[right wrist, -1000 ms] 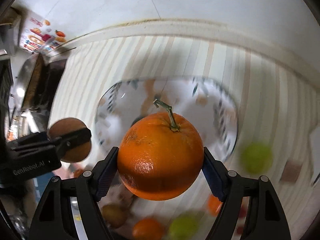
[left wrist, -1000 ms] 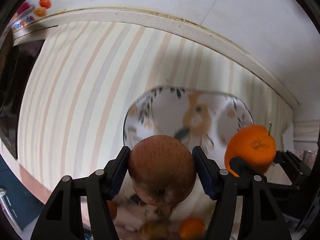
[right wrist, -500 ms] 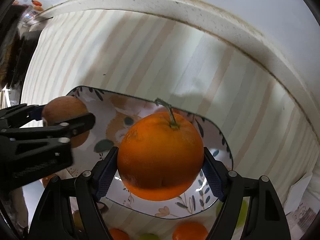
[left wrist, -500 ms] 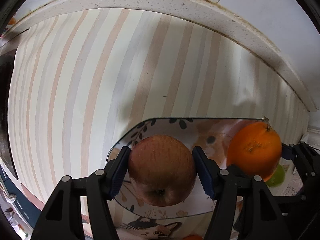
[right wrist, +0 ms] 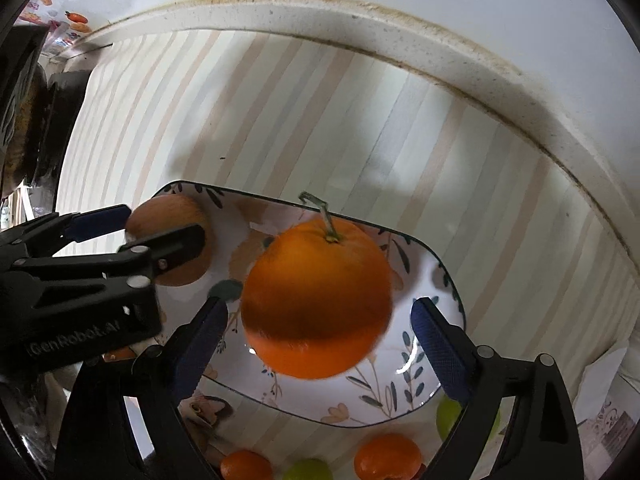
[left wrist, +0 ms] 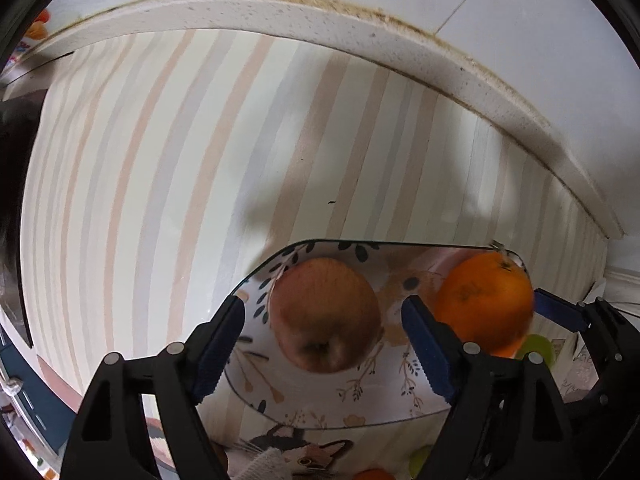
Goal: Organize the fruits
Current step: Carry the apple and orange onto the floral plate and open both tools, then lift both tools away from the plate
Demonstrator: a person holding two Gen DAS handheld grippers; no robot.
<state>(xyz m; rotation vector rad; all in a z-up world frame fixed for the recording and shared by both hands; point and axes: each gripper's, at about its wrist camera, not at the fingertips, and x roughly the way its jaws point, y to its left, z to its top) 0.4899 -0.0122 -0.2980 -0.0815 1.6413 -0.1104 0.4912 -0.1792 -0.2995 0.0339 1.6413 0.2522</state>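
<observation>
Left wrist view is filled mostly by the striped tablecloth (left wrist: pixel 168 184), bounded at the far side by a speckled counter edge (left wrist: pixel 360 36) under a white wall. On the cloth lies a floral plate (left wrist: pixel 360 396), its dark rim seen just ahead of both tools.

The left gripper (left wrist: pixel 323 344) is spread wide, and clear gaps are seen between its blue pads and the apple (left wrist: pixel 325 314), which lies straight ahead between the fingers, over the plate's left part, stem hollow turned toward the camera. Whether the apple rests on the plate or is in mid-drop cannot be told.

The right gripper (right wrist: pixel 320 344) is likewise opened wide; the orange (right wrist: pixel 316 300) is seen centred between its fingers with space on both sides, stalk pointing away toward the wall, over the plate's right part. Its edges are blurred, so it is judged to be released and possibly moving.

The two fruits are near each other but apart, each directly in front of its own gripper, so a straight pull back along the finger axis is what the withdrawal is judged to call for. Open cloth is available beyond the plate; nearer the person, small oranges (right wrist: pixel 387 456) and green fruits (right wrist: pixel 448 416) are crowded just beside the plate rim, and room is tighter there. Rolling toward the low rim is the risk.
</observation>
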